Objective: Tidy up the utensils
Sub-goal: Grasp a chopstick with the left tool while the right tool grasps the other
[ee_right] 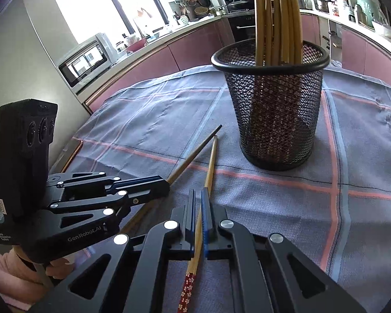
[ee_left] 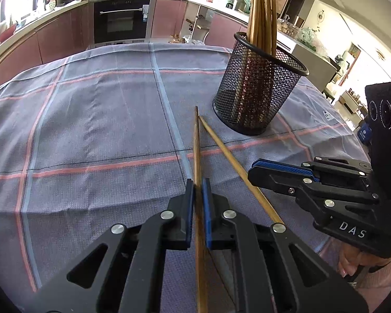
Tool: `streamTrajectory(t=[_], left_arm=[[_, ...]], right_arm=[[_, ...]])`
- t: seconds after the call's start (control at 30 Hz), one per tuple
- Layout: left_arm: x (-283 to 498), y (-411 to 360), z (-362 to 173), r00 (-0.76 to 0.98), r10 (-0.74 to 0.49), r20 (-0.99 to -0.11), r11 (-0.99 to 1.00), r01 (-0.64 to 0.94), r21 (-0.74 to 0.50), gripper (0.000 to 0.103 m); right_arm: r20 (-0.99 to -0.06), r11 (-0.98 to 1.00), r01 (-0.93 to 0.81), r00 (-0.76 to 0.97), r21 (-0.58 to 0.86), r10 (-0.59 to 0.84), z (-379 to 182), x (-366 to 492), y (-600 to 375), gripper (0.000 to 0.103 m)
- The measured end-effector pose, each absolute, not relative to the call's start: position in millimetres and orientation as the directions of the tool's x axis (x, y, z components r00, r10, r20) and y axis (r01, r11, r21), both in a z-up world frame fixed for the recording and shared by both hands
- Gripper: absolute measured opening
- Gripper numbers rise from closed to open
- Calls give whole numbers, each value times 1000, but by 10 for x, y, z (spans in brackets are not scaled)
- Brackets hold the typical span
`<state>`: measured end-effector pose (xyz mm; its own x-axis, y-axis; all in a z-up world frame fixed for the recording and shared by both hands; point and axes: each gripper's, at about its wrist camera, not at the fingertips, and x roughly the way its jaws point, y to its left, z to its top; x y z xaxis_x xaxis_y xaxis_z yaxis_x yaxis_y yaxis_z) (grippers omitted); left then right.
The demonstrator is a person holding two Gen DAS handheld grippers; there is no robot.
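One chopstick (ee_left: pixel 197 156) is pinched in the left tongs (ee_left: pixel 198 203) and another chopstick (ee_right: pixel 208 172) in the right tongs (ee_right: pixel 198 214), near the mesh cup (ee_right: pixel 273 114), so each should be lifted tip-up and dropped in gently.

I see a table covered by a grey checked cloth (ee_left: pixel 96 120) with pink and blue lines. On it, toward the far right corner, stands a black mesh holder (ee_left: pixel 258 88) (ee_right: pixel 273 104) full of chopsticks (ee_left: pixel 263 13).
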<state>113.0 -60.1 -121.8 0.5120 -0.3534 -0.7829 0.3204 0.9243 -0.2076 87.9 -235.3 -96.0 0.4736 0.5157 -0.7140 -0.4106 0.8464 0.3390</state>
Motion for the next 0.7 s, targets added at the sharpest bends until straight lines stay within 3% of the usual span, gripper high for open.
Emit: streamTrajectory(t=[0.2, 0.27, 0.3, 0.43, 0.5, 0.7], left_arm=[[1118, -623, -1227, 503, -349, -791, 922, 337, -193, 8], [1125, -624, -1220, 501, -350, -792, 921, 340, -192, 8], [1133, -627, -1222, 501, -349, -792, 921, 341, -190, 8], [1162, -657, -1236, 499, -345, -795, 920, 348, -181, 9], [1167, -668, -1239, 502, -341, -795, 921, 348, -175, 9], [1161, -650, -1241, 504, -340, -794, 924, 336, -182, 8]], right_arm=[[-736, 865, -408, 481, 293, 476, -976, 903, -2300, 8], [-753, 879, -402, 486, 259, 444, -999, 899, -2289, 22], [-759, 881, -403, 485, 246, 434, -1015, 895, -2290, 23], [-767, 887, -407, 490, 219, 414, -1051, 895, -2260, 21], [-768, 893, -398, 498, 210, 403, -1067, 906, -2262, 9], [-741, 877, -382, 490, 291, 459, -1056, 901, -2383, 6]])
